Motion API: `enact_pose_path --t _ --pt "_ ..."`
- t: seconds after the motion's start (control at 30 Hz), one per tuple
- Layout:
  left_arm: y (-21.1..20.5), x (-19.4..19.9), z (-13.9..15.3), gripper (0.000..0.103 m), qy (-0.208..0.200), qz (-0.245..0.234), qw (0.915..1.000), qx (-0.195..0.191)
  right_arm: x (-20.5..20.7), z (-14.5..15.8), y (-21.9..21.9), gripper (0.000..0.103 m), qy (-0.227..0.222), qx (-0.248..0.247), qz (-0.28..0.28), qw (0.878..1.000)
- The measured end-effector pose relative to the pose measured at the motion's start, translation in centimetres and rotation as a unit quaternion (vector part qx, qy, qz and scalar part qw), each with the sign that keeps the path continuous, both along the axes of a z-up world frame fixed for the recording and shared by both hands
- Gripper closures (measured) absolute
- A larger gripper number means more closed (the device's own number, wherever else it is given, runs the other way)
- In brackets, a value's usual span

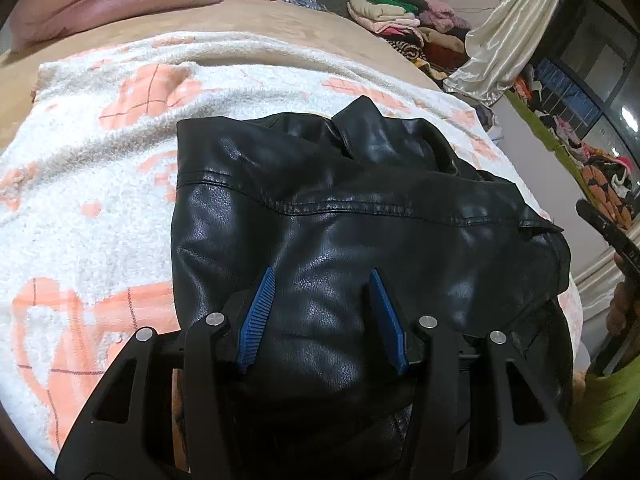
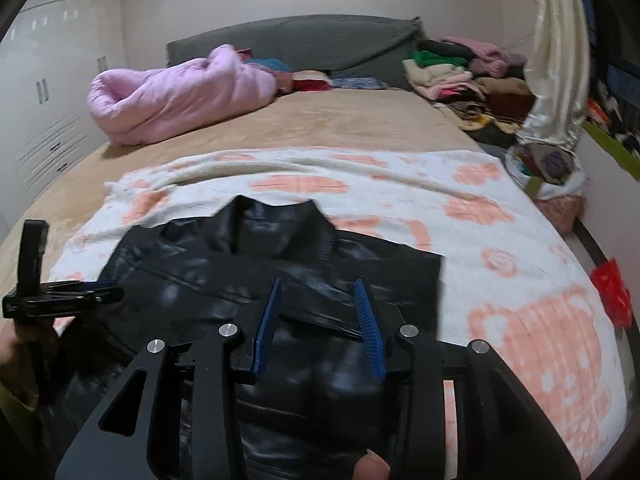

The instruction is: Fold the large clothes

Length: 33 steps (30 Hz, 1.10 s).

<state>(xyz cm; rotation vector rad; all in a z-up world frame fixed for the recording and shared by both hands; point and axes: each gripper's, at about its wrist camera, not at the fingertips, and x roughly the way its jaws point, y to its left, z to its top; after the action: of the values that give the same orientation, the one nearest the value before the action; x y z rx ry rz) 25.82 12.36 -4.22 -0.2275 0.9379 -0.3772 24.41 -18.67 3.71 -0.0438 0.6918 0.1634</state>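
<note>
A bed (image 2: 360, 120) fills the room, and across its near half lies a white fleece blanket with peach patches (image 2: 500, 280). On that blanket rests the black leather jacket (image 1: 340, 208), already doubled into a compact bundle, collar (image 1: 362, 120) at the far end and the folded body running from there back toward the person, so its long axis points away from both hands. The left gripper (image 1: 323, 316) hangs over the near-left part of the bundle; its jaws stand apart with leather showing beneath them, the blue pads gripping nothing. The right gripper (image 2: 320, 320) sits over the near-right part, above a flap seam (image 2: 320, 318), its jaws likewise parted and empty. Both tools look down and forward onto the jacket, roughly equally close, with the jacket directly ahead and below each. I judge the next fold would bring the near edge toward the collar.
</note>
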Motion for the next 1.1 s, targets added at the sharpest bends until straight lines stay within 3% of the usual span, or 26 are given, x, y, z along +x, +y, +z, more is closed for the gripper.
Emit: enact_pose_path --t 0.13,0.23,0.47,0.7,0.93,1.1 --pt "-0.3 -0.1 0.1 0.062 -0.002 -0.001 0.9999 0.012 1.3 -0.8 2.6 0.058 0.015 -0.014 0.026 0.999" --pt "-0.5 -0.3 0.1 0.062 -0.005 -0.003 0.9997 0.022 3.0 -2.5 3.3 0.057 0.046 -0.021 0.022 0.998" --pt "-0.6 -0.2 0.1 0.062 -0.006 -0.005 0.9997 0.022 6.0 -9.3 2.6 0.059 0.144 -0.036 -0.010 0.989" --pt "-0.8 -0.1 0.1 0.062 -0.008 -0.007 0.9996 0.025 6.0 -10.4 2.8 0.059 0.140 -0.038 -0.014 0.989" --pt "-0.6 -0.5 0.7 0.061 -0.011 -0.005 0.9997 0.022 5.5 -8.4 2.3 0.055 0.119 -0.011 -0.017 0.993" --pt "-0.5 -1.4 2.3 0.047 -0.034 -0.003 0.9992 0.020 3.1 -5.5 1.8 0.048 0.079 0.021 -0.015 0.997"
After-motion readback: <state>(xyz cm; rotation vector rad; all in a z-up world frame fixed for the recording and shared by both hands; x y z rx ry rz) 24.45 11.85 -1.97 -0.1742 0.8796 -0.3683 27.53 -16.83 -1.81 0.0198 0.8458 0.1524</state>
